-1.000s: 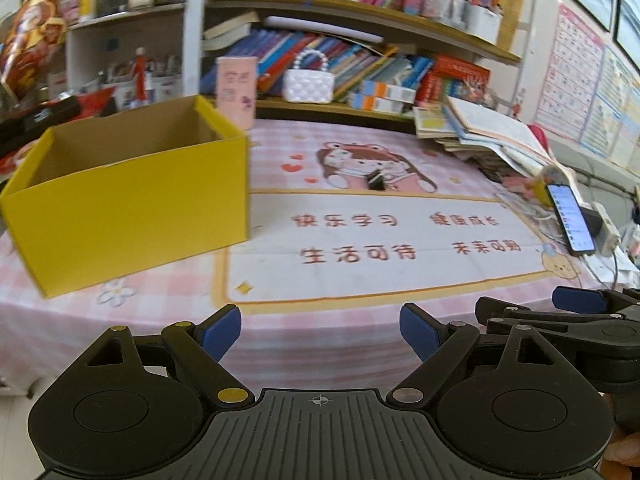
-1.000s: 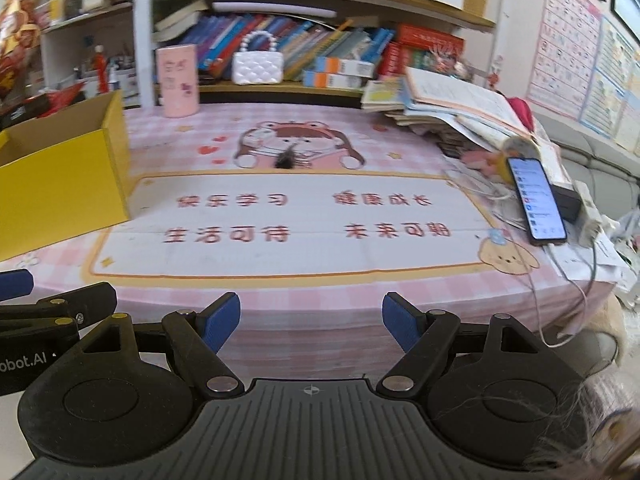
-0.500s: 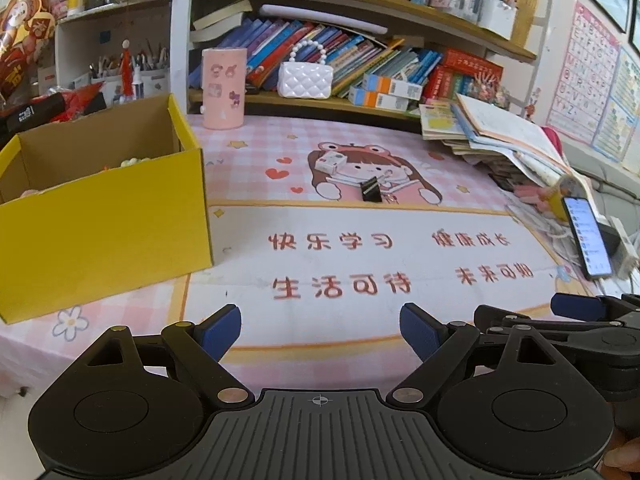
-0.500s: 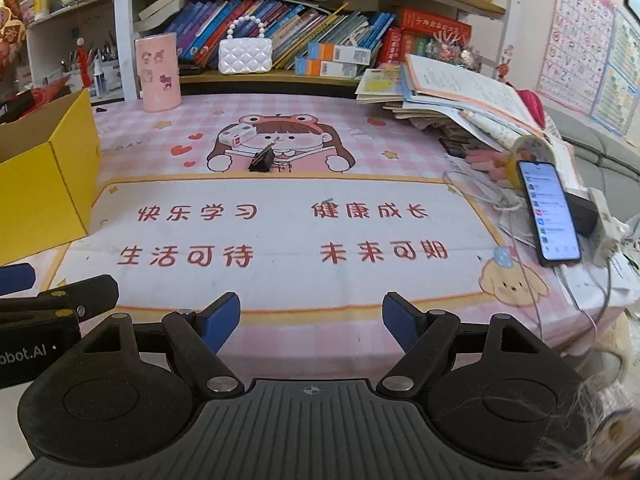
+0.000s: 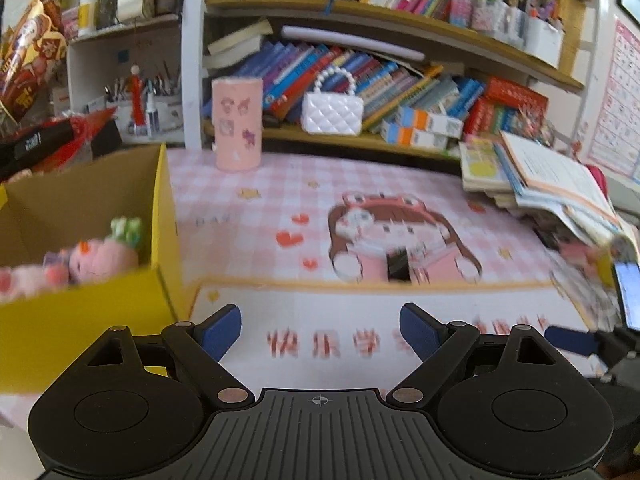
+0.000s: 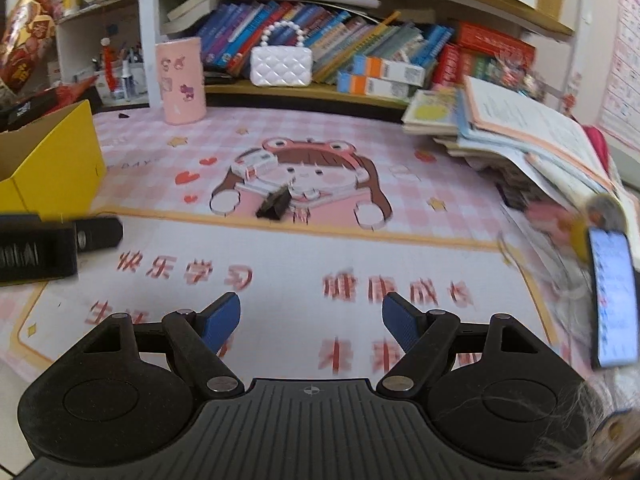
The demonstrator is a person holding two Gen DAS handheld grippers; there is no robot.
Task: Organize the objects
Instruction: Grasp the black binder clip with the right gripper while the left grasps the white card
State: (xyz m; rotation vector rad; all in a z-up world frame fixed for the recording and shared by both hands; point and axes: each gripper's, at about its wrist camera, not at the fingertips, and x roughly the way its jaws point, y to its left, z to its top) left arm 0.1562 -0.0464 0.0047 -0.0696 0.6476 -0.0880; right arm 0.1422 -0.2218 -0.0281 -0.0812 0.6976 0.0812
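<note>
I have both grippers over the pink tabletop (image 6: 420, 216). The left gripper (image 5: 320, 330) has its fingers apart with nothing between them; the right gripper (image 6: 311, 320) likewise. Beyond them, a black binder clip (image 6: 274, 206) lies on the printed cartoon girl (image 6: 304, 172). Left of her stands the yellow box (image 5: 80, 316), plush toys (image 5: 100, 258) inside.

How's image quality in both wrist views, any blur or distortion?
Left wrist: motion blur on the mat text and plush toys; shelves bow from fisheye. Right wrist: text and phone smeared, binder clip fairly sharp.
</note>
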